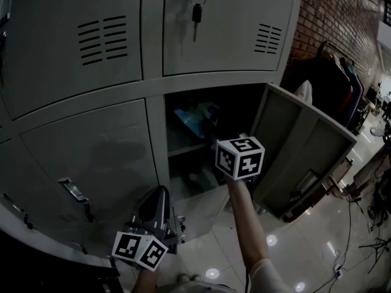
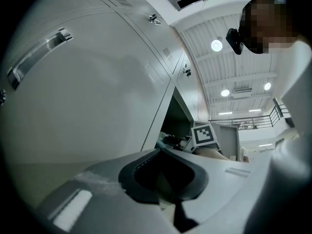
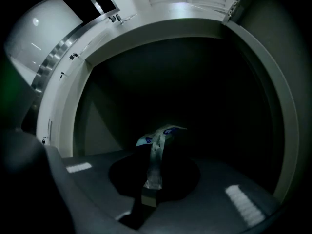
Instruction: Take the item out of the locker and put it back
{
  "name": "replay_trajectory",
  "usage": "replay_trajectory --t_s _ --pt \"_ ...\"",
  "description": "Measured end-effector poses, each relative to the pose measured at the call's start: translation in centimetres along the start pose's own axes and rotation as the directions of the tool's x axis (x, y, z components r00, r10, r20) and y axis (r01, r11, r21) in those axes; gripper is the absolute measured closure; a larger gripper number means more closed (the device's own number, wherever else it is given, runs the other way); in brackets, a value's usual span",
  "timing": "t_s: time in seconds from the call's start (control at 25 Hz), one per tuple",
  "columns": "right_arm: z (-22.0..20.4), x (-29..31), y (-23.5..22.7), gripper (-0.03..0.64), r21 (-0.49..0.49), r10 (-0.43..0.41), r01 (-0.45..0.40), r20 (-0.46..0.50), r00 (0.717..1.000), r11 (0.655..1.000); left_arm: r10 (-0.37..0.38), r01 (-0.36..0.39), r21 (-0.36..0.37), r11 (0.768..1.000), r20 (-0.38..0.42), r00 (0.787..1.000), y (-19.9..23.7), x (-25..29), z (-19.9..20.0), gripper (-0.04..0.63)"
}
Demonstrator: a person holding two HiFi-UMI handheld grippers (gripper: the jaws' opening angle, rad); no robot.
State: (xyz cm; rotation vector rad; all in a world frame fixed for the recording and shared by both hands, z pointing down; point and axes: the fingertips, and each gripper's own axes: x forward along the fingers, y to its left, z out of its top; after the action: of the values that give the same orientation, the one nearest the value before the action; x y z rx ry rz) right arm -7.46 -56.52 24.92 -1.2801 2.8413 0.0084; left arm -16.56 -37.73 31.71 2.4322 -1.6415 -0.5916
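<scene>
You're reaching the right hand-held gripper (image 3: pixel 153 172) into the open locker compartment (image 1: pixel 183 145). Its jaws are clamping flat on a thin, crinkly, see-through plastic packet (image 3: pixel 159 133) with blue print, too dim to read. The packet is sitting inside the compartment above the inner shelf, at 10 o'clock from the right marker cube (image 1: pixel 239 157) in the head view. The left hand-held gripper (image 2: pixel 163 182) is hanging low at 7 o'clock, jaws pressing together on nothing and facing a closed door (image 1: pixel 91 157). The lockers are showing grey painted sheet metal, louvred vents and bar handles. The compartment's door (image 1: pixel 299 142) is standing open at 3 o'clock. A key (image 1: pixel 196 12) is hanging from the lock at 12 o'clock. A glossy floor (image 1: pixel 287 249) is reflecting lights.
</scene>
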Motion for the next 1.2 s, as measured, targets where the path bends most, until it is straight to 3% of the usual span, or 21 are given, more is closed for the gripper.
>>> replay_trajectory --t_s 0.24,0.4,0.48,0.68,0.8,1.2 --pt "1.8 -3.3 0.8 0.606 0.04 0.003 -0.008 0.105 0.994 0.999 -0.005 0.005 0.013 1.0 -0.003 1.0 -0.4 -0.2 0.1 0.591" --pt "4.1 -10.3 3.9 0.604 0.092 0.026 -0.057 0.304 0.952 0.994 0.003 -0.003 0.051 0.999 0.001 1.0 -0.7 -0.7 0.4 0.591" --pt "3.5 -13.9 5.5 0.604 0.103 0.019 -0.06 0.36 0.933 0.993 0.01 -0.01 0.071 0.997 0.0 1.0 -0.7 -1.0 0.3 0.591" --pt "-3.6 -18.1 7.5 0.603 0.237 0.009 -0.1 0.357 0.934 0.966 0.007 -0.007 0.077 0.997 0.005 1.0 -0.6 -1.6 -0.9 0.591" --pt "-6.6 -18.7 7.9 0.601 0.243 -0.019 -0.062 0.319 0.948 0.968 0.008 -0.008 0.08 0.997 -0.004 1.0 -1.0 -1.8 -1.4 0.591" --pt "-5.7 -20.2 8.3 0.601 0.189 -0.012 -0.053 0.329 0.944 0.98 0.002 0.0 0.09 0.996 -0.017 1.0 -2.5 -1.7 -2.1 0.591"
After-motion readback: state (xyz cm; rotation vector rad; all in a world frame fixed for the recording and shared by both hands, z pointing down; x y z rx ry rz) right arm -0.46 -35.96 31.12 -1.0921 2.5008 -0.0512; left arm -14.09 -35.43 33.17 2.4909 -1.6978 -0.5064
